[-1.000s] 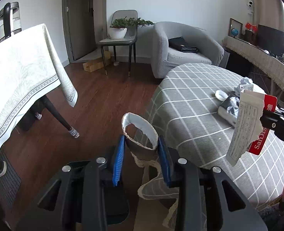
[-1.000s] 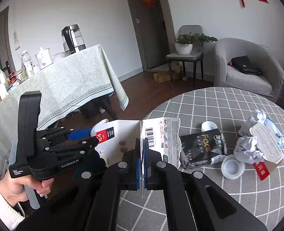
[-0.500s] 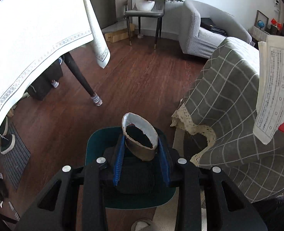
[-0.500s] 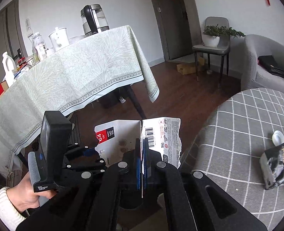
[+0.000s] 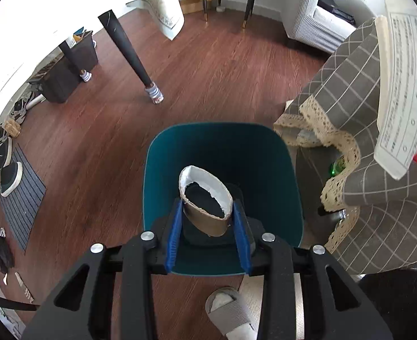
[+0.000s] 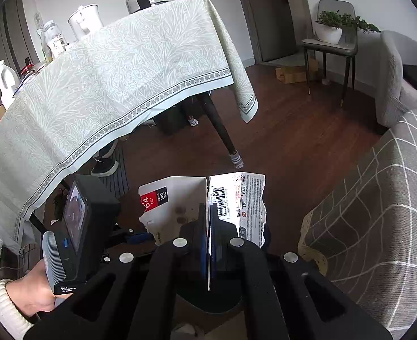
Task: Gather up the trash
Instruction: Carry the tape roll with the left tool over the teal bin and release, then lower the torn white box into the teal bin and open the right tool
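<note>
Two pieces of trash are in your grip, and the step in hand is the drop into the teal plastic bin (image 5: pixel 222 153) on the wooden floor (image 5: pixel 208 70). Your left gripper (image 5: pixel 208 226) has its jaws pressed on a squashed brown paper cup with a torn white rim (image 5: pixel 205 198), and it points steeply down with the cup directly over the bin's mouth. Release there: widen the jaws fully, so the cup falls clear of the blue pads (image 5: pixel 174 232).

Your right gripper (image 6: pixel 209 226) has its jaws shut tight on a torn white cardboard card pack with a red label and barcode (image 6: pixel 202 201). In the left wrist view that card hangs at 2 o'clock, beside the grey checked tablecloth with lace trim (image 5: pixel 350 113) of the counter and outside the bin's rim. Bring it over the opening before you let go, since flat card probably drifts sideways as it falls.
</note>
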A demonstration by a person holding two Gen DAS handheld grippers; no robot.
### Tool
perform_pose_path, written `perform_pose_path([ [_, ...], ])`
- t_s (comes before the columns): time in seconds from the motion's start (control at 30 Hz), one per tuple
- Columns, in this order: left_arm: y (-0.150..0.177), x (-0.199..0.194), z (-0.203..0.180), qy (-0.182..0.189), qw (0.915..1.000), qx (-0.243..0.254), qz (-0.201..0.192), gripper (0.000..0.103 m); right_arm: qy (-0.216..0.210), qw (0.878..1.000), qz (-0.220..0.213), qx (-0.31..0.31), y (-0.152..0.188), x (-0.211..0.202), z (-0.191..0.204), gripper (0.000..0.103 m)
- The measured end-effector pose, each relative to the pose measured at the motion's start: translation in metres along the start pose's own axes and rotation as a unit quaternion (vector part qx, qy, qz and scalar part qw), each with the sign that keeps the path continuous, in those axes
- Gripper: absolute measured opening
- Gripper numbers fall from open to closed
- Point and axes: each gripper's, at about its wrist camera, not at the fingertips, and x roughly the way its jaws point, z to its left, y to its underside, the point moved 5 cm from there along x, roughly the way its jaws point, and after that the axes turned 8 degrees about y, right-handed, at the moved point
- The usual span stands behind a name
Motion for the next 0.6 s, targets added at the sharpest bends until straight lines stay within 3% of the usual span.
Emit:
perform_pose_path([
  [0.4,0.007,-0.013,0.025,0.007,0.9996,-0.018,-0.021,0.046,0.005,0.999,0.047,0.0,0.01,0.048,0.014,0.002],
  [0.6,0.001,-0.035,0.028,0.012,0.9982,-0.024,-0.054,0.047,0.013,0.997,0.076,0.0,0.023,0.073,0.018,0.002],
])
